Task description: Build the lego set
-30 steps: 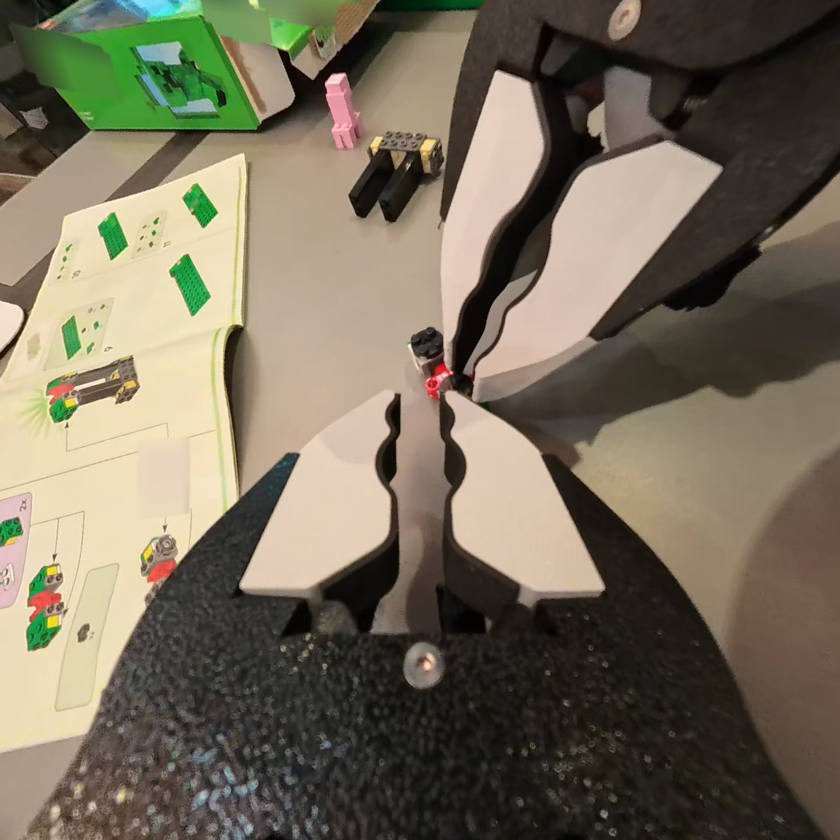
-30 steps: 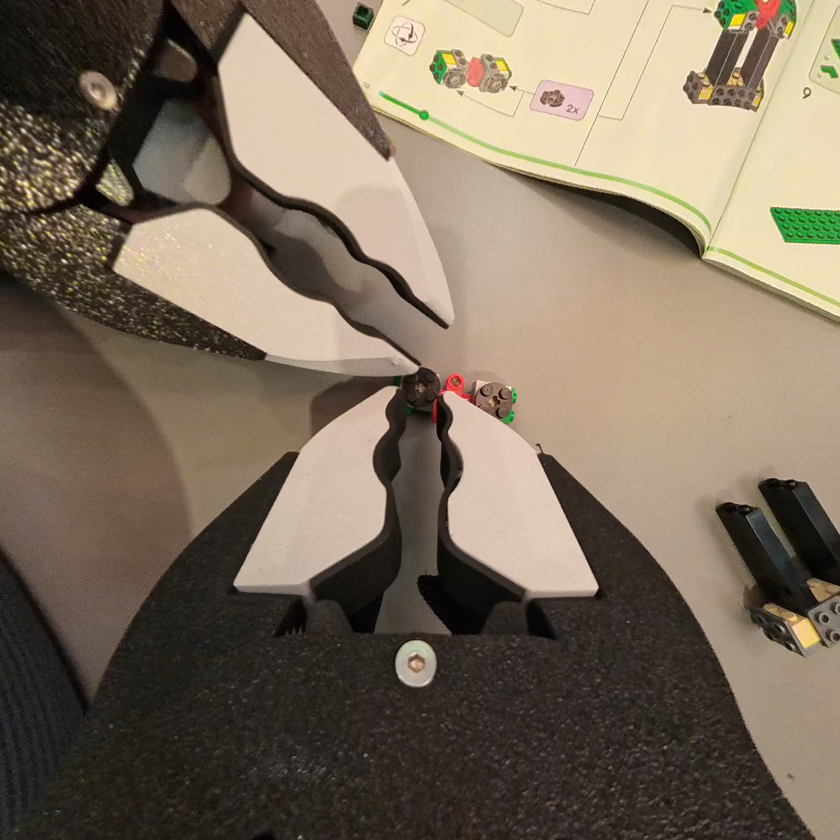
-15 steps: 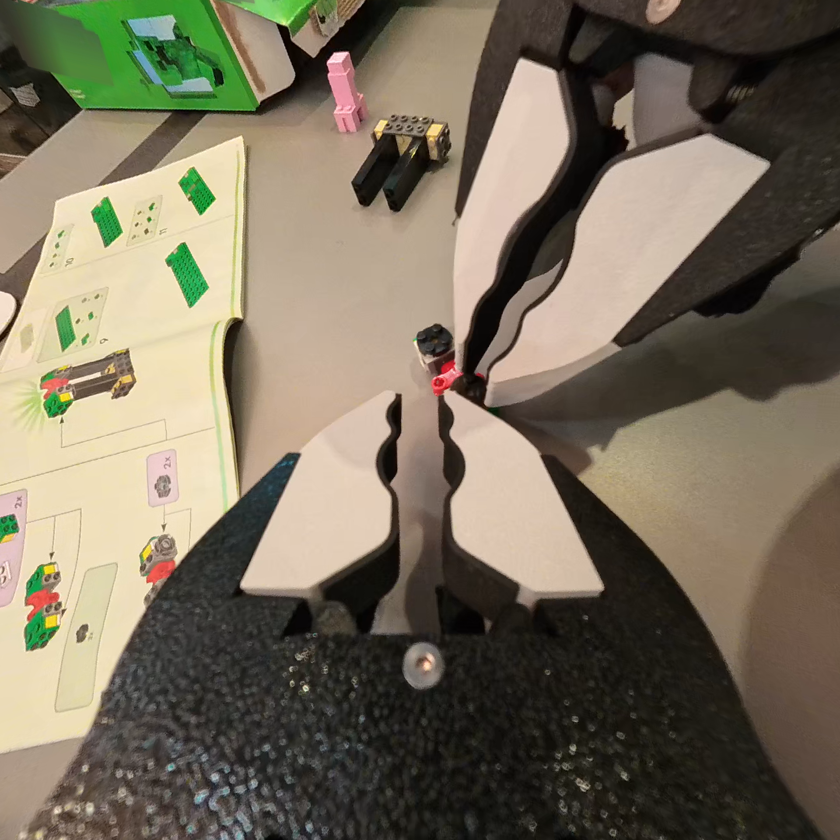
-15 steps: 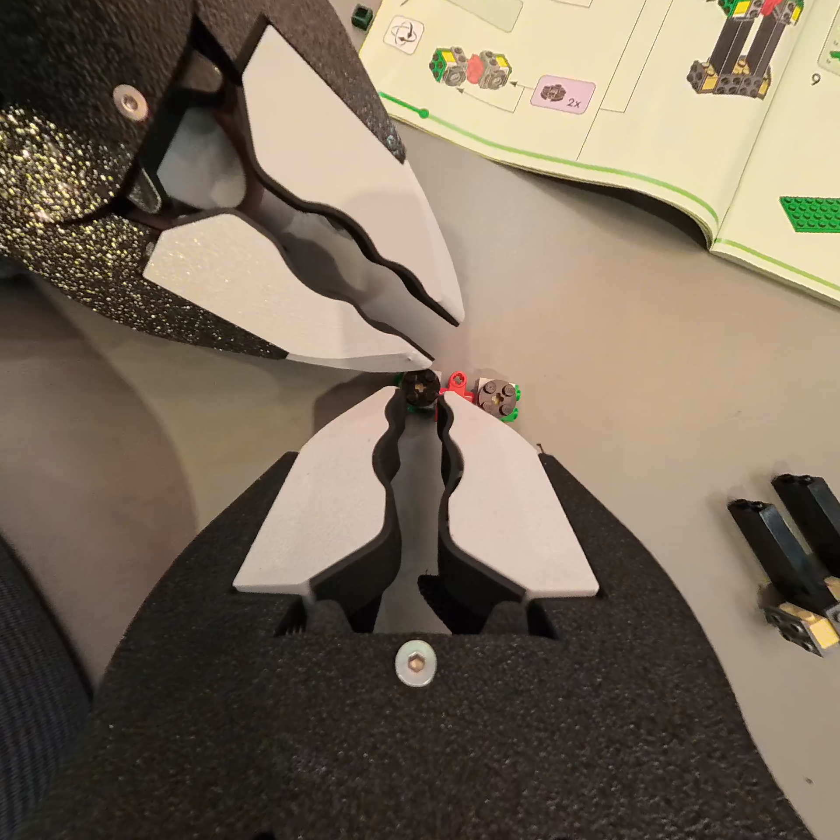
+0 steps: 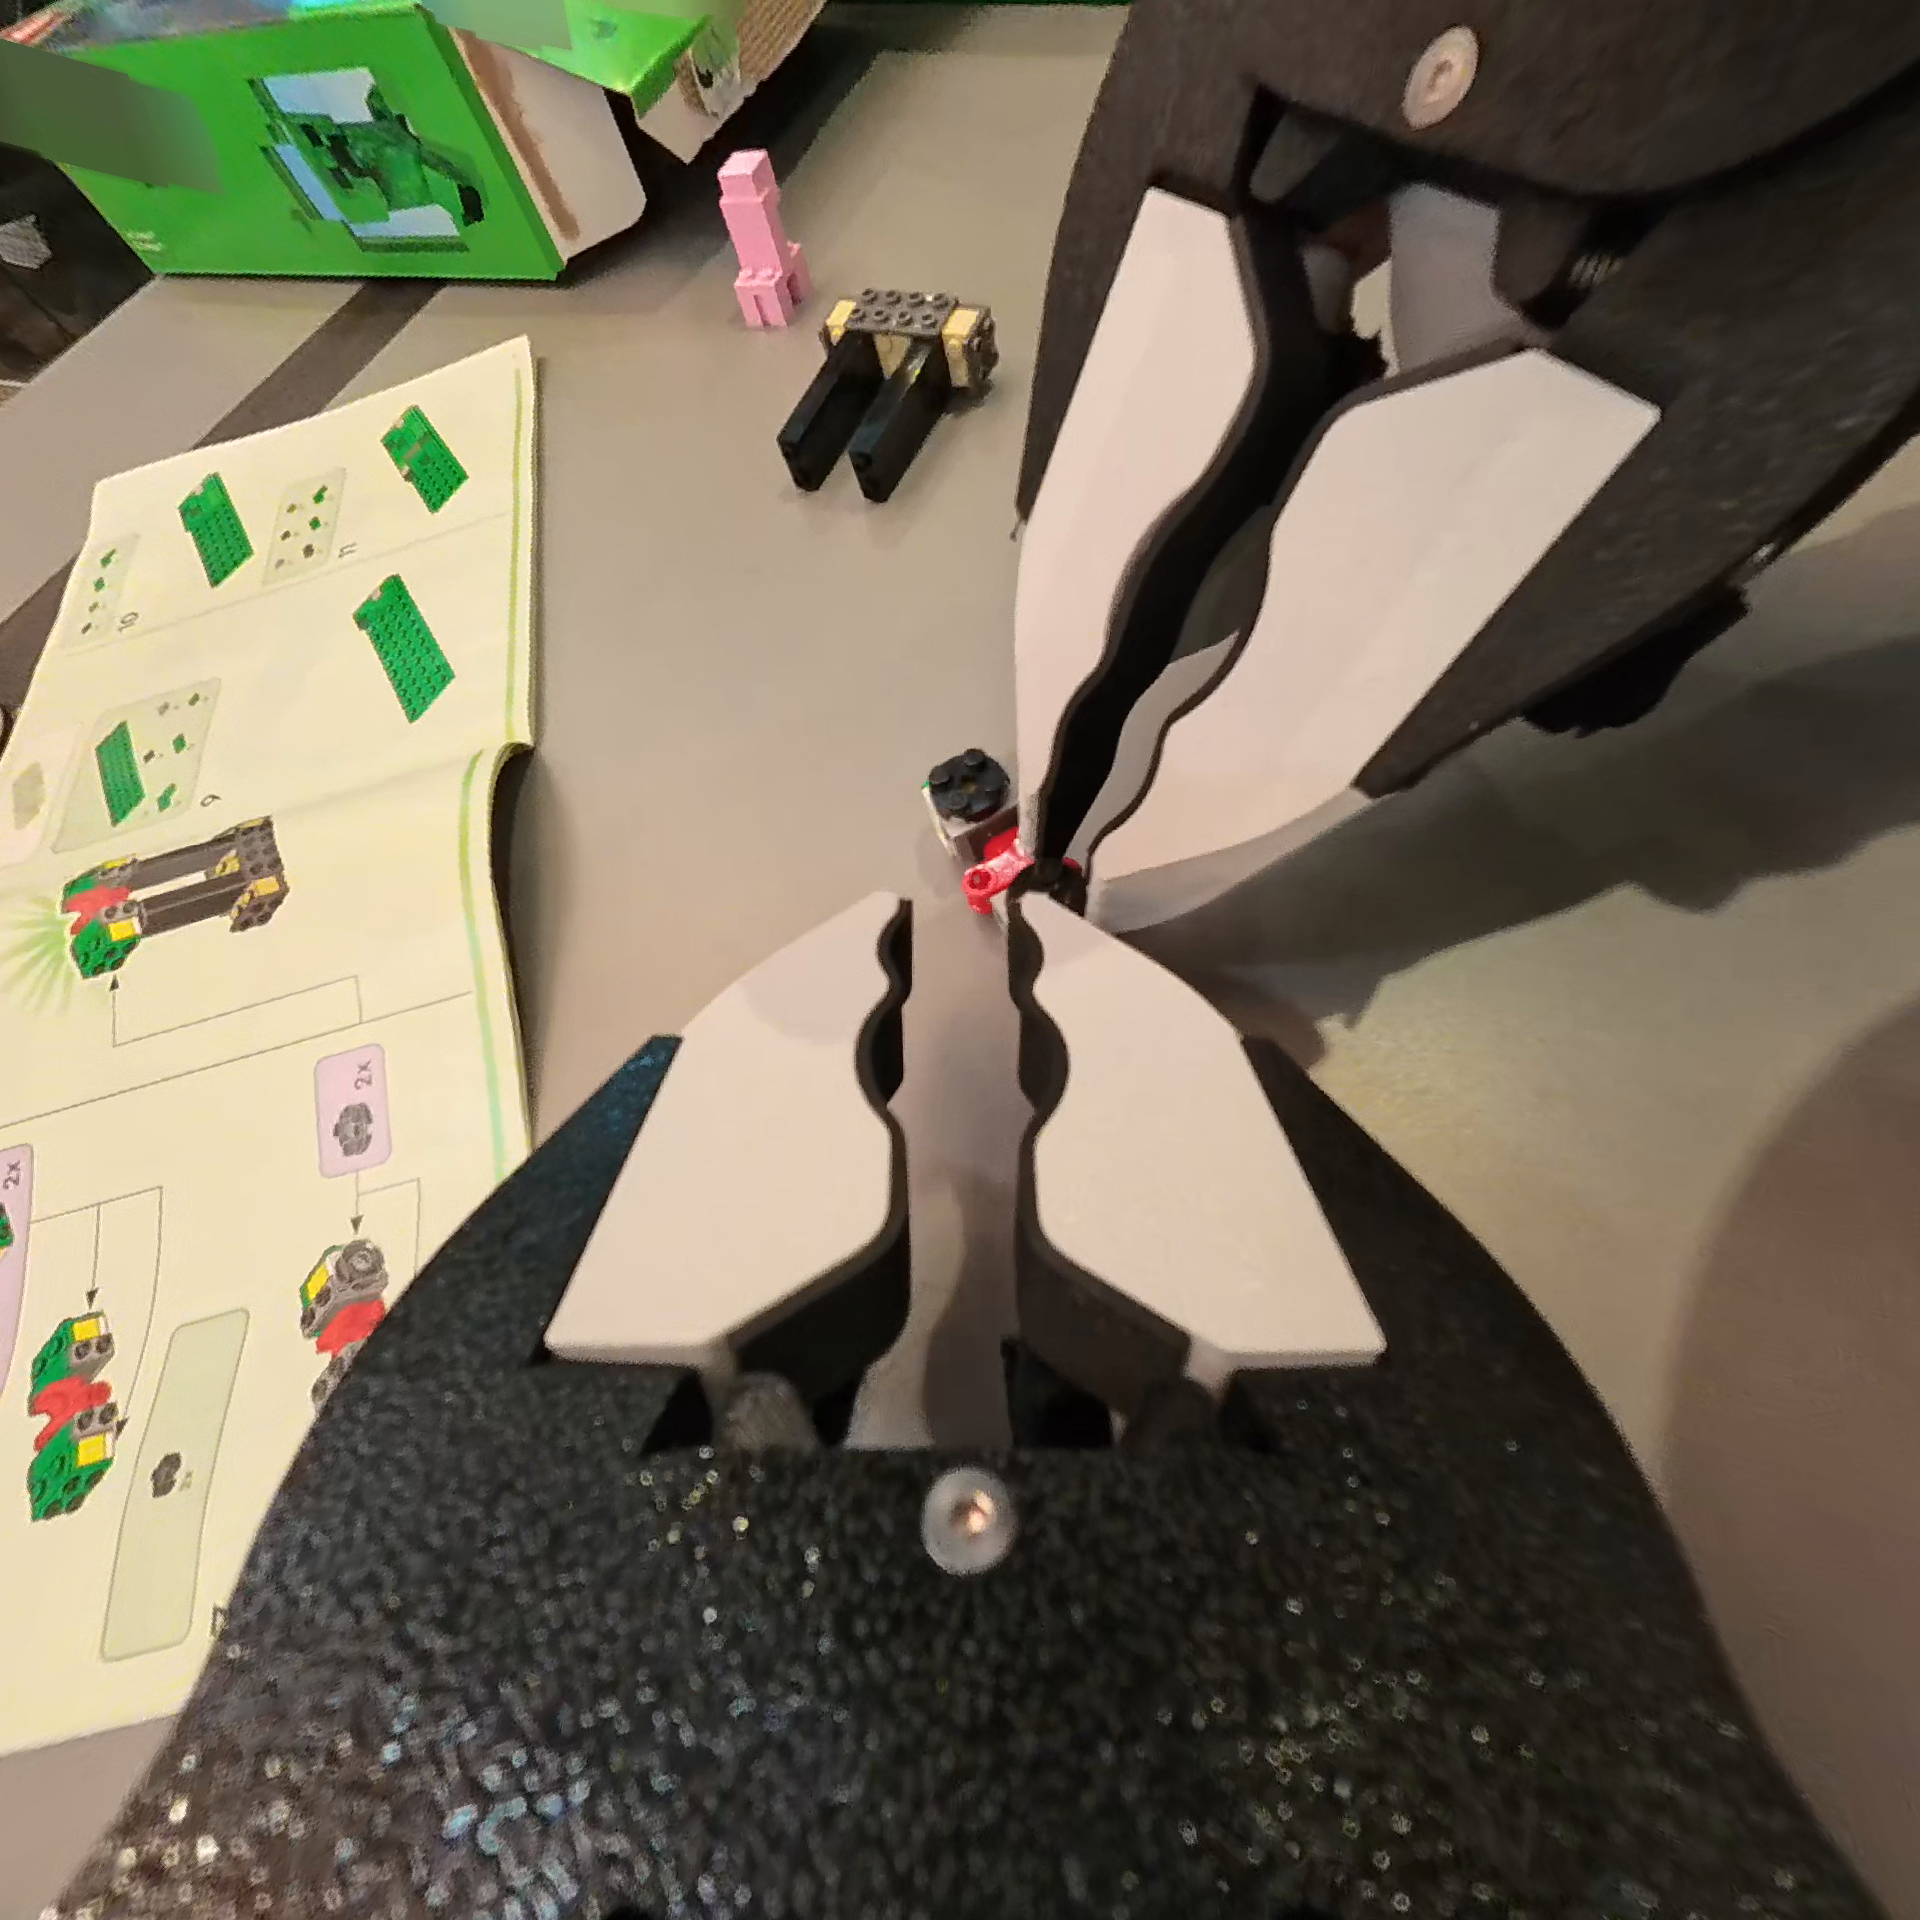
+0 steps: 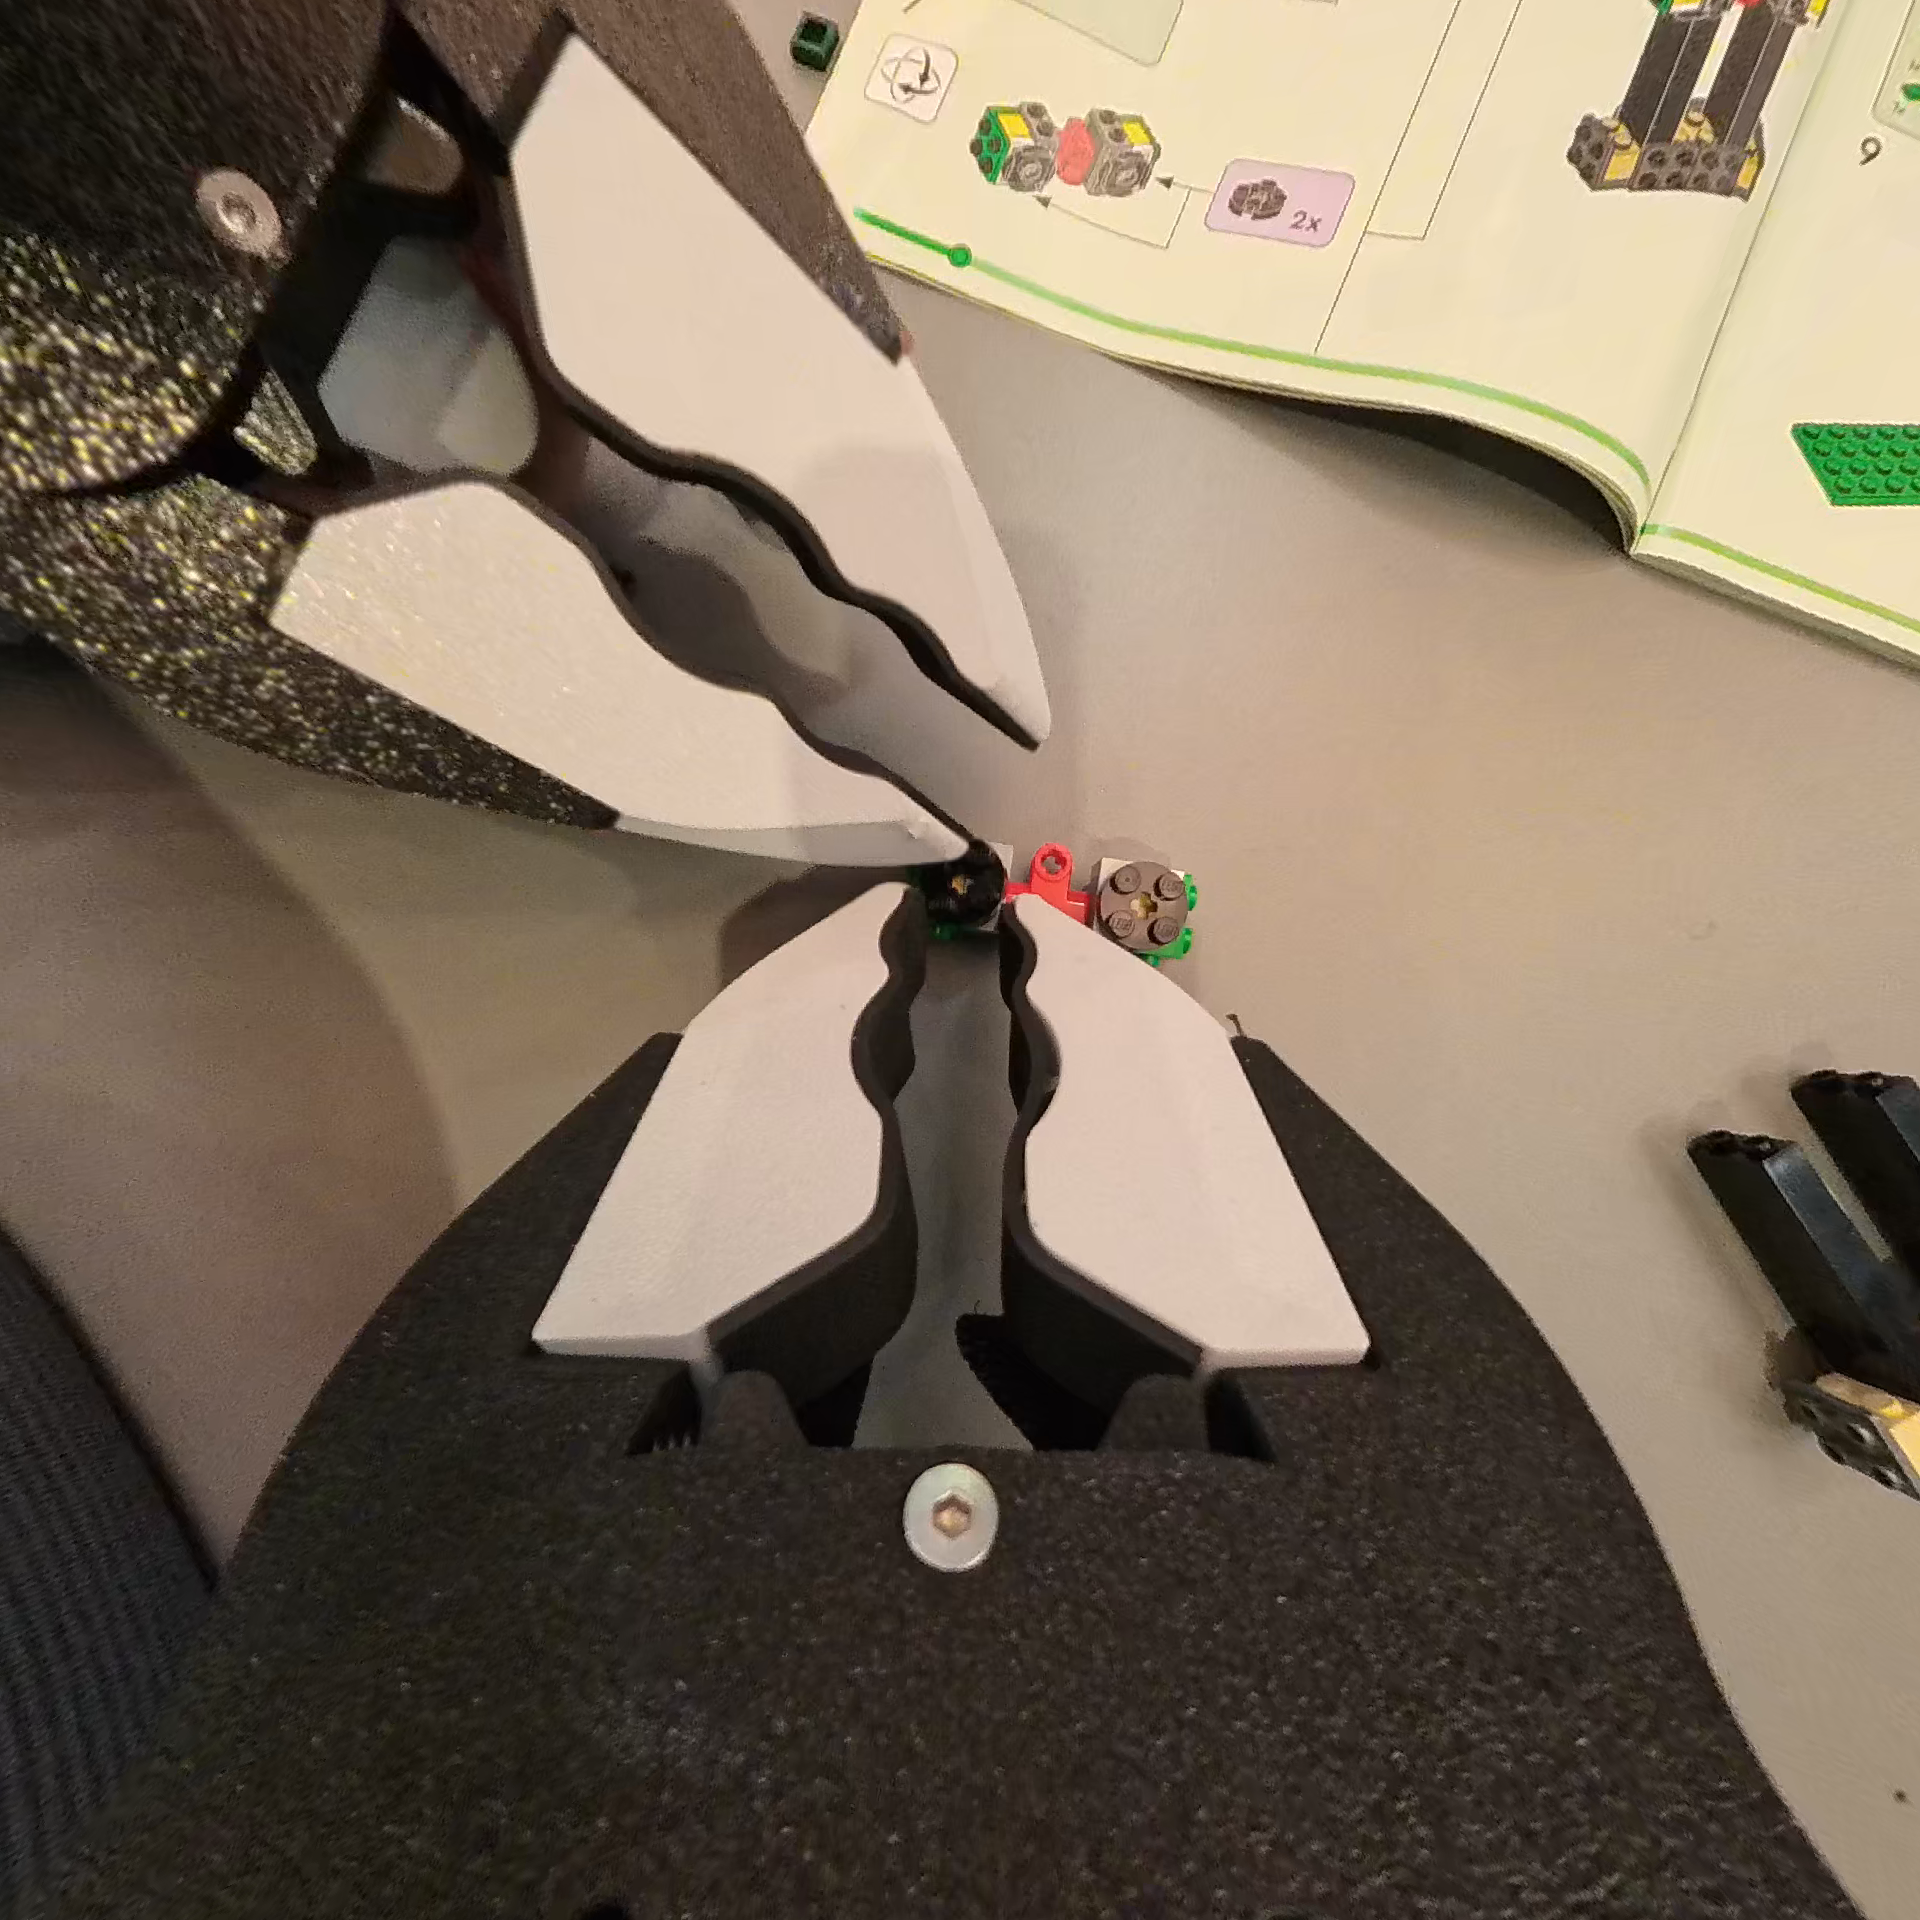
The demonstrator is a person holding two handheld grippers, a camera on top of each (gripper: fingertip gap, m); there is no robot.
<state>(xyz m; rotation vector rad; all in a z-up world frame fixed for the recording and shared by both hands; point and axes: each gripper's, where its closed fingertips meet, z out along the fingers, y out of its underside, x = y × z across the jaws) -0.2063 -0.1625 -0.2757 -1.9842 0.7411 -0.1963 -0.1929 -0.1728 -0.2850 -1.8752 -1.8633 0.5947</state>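
- The little lego piece (image 6: 1081,899) lies flat on the table (image 6: 1455,831), its long way running from 9 to 3 o'clock.
- The right claw (image 6: 961,909) pinches its dark round end.
- The left claw (image 5: 961,909) is a bit open, holding nothing.

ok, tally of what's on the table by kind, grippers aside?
Small red, grey and green brick assembly: 1
Black two-column brick assembly with grey studded top: 1
Pink blocky figure: 1
Loose dark green stud: 1
Open instruction booklet: 1
Green cardboard set box: 1
Total: 6

Two close, downward, opposed wrist views sharing the small brick assembly (image 5: 982,831) (image 6: 1081,899).
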